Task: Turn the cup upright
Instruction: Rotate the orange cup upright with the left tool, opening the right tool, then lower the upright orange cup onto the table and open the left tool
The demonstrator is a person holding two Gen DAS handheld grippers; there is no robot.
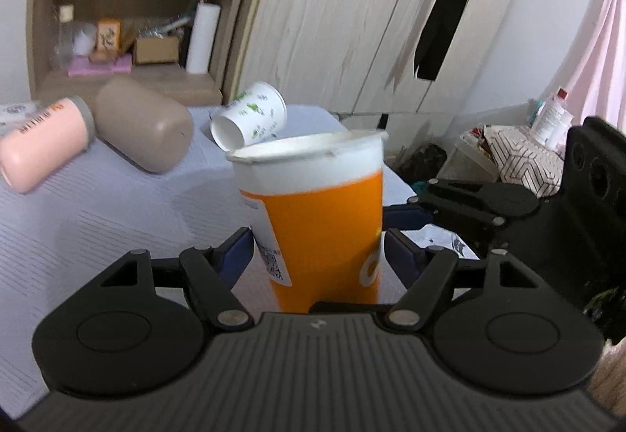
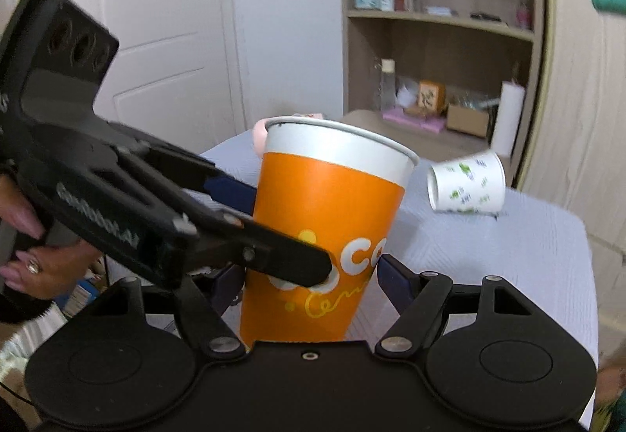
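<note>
An orange and white paper cup [image 1: 321, 221] stands upright, mouth up, on the grey cloth-covered table [image 1: 98, 221]. It also shows in the right wrist view [image 2: 324, 236]. My left gripper [image 1: 317, 256] has its blue pads on both sides of the cup's lower half and appears shut on it. My right gripper [image 2: 309, 283] also brackets the cup, jaws close to its sides; contact is unclear. The left gripper reaches in from the left in the right wrist view [image 2: 242, 213]. The right gripper appears at right in the left wrist view [image 1: 481, 205].
A white paper cup with green print [image 1: 250, 117] lies on its side behind; it also shows in the right wrist view [image 2: 465, 183]. A beige tumbler [image 1: 144, 123] and a pink tumbler [image 1: 43, 142] lie on their sides at left. Shelves [image 1: 129, 9] stand beyond the table.
</note>
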